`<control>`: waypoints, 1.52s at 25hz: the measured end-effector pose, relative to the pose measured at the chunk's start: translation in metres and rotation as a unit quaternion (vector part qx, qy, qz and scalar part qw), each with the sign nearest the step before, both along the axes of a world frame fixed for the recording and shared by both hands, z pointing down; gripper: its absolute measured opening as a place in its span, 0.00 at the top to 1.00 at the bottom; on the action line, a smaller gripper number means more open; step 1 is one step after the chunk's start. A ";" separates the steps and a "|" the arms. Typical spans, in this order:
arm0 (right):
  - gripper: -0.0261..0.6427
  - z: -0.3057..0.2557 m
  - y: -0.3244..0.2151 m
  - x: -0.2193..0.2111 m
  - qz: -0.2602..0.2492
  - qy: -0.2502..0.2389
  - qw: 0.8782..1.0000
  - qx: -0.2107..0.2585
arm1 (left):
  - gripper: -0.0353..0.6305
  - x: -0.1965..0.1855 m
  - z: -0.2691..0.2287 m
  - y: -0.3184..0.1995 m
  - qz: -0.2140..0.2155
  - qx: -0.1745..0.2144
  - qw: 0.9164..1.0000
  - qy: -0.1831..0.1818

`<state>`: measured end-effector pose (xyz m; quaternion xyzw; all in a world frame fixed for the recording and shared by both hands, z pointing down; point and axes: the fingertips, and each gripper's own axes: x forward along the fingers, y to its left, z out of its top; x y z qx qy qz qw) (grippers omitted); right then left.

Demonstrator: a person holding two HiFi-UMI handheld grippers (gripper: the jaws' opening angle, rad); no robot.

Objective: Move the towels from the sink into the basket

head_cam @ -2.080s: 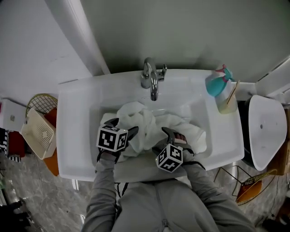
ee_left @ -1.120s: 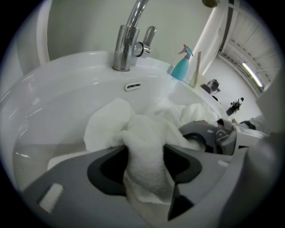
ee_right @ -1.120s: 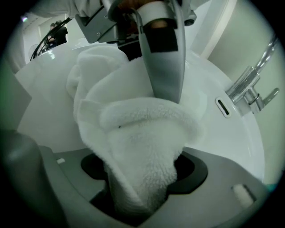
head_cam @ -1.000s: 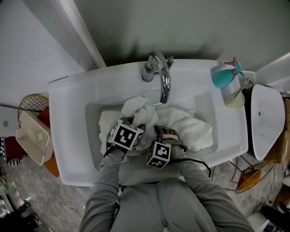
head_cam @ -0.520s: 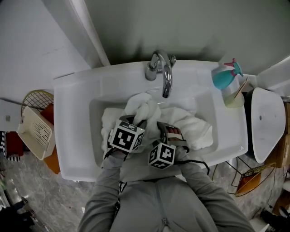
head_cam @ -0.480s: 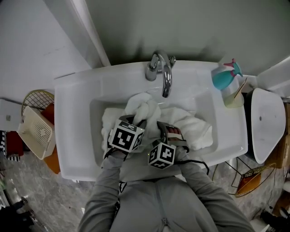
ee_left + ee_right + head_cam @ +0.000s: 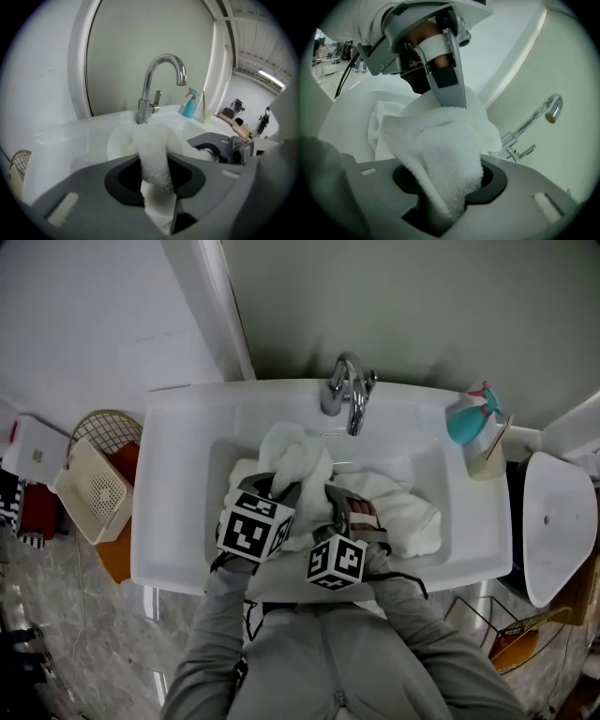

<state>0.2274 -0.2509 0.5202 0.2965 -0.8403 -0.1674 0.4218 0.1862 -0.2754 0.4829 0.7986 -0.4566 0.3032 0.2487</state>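
White towels (image 7: 298,457) lie heaped in the white sink (image 7: 178,521), and one more spreads to the right (image 7: 408,517). My left gripper (image 7: 281,487) is shut on a thin fold of towel (image 7: 153,154); its jaws have just been closing. Beside it, my right gripper (image 7: 337,501) is shut on a thick bunch of the same heap (image 7: 445,154), and its jaws have also just been closing. Both hold the cloth raised in front of the faucet (image 7: 352,399). A cream perforated basket (image 7: 89,491) stands on the floor left of the sink.
A teal spray bottle (image 7: 469,420) and a cup with sticks (image 7: 487,460) stand on the sink's right rim. A round wire basket (image 7: 108,426) is behind the cream one. A white toilet lid (image 7: 558,521) is at the right. The wall rises just behind the faucet.
Both grippers have drawn together, closed on the towel heap and risen, pulling the cloth up from the basin.
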 end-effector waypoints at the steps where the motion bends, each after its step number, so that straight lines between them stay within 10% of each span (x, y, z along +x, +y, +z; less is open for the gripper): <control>1: 0.66 -0.006 0.001 -0.005 -0.007 -0.004 1.000 0.007 | 0.69 -0.005 -0.007 0.002 -0.009 0.008 1.000 -0.002; 13: 0.66 -0.048 0.061 -0.119 -0.116 -0.015 0.991 0.069 | 0.70 -0.126 -0.042 0.081 -0.127 0.052 0.991 -0.010; 38: 0.66 -0.098 0.192 -0.520 -0.250 -0.049 0.959 0.121 | 0.71 -0.517 -0.095 0.225 -0.251 0.115 0.960 -0.052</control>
